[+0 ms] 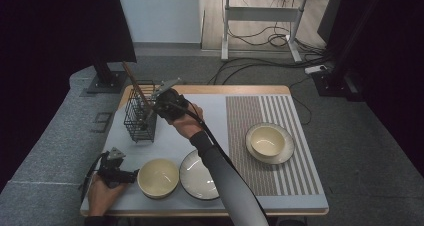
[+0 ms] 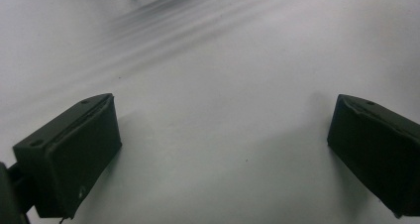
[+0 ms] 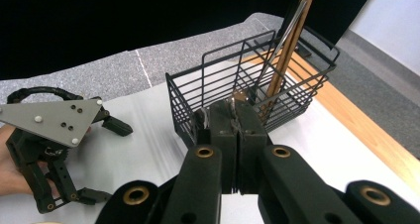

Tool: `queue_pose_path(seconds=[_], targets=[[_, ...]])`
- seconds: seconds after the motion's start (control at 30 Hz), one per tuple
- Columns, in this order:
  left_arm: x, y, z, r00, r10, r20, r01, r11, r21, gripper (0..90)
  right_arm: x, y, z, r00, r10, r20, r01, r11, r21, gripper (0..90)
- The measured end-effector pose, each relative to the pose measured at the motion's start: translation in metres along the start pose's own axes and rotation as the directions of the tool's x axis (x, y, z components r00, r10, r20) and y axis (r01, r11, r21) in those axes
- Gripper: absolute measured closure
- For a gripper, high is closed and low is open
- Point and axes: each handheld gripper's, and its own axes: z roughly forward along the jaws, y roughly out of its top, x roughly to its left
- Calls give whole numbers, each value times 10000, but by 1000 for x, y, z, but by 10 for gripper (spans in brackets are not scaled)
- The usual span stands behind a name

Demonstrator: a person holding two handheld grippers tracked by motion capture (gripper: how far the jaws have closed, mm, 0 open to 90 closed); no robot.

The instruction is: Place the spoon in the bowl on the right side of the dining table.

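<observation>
Black wire basket [image 1: 140,117] stands near the far left corner of the desk [image 1: 215,198], with wooden chopsticks [image 1: 134,82] leaning in it. The right gripper [image 3: 236,116] is at the basket, its jaws clenched on a thin metal utensil [image 3: 277,45]. The left gripper [image 1: 116,169] rests near the near left corner, jaws released and apart. Two bowls [image 1: 158,177] and a plate [image 1: 197,176] lie along the near side.
</observation>
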Motion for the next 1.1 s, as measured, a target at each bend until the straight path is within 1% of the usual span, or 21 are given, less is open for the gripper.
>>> queue_pose_path(seconds=[0.23,0.63,0.97,1.1], targets=[[0,0,0,10000,10,-6,-10,10000,4,0,-2,4,-9,10000,-18,49,18,10000,-83,890],[0,0,0,10000,7,-7,-7,10000,4,0,0,16,-31,9997,-161,174,166,9995,-262,891],[0,0,0,10000,8,-9,-8,10000,4,0,-2,20,-51,9995,-133,296,145,9991,-390,892],[0,0,0,10000,11,-9,-11,10000,10,0,-1,21,-57,9995,-163,272,175,9990,-418,892]])
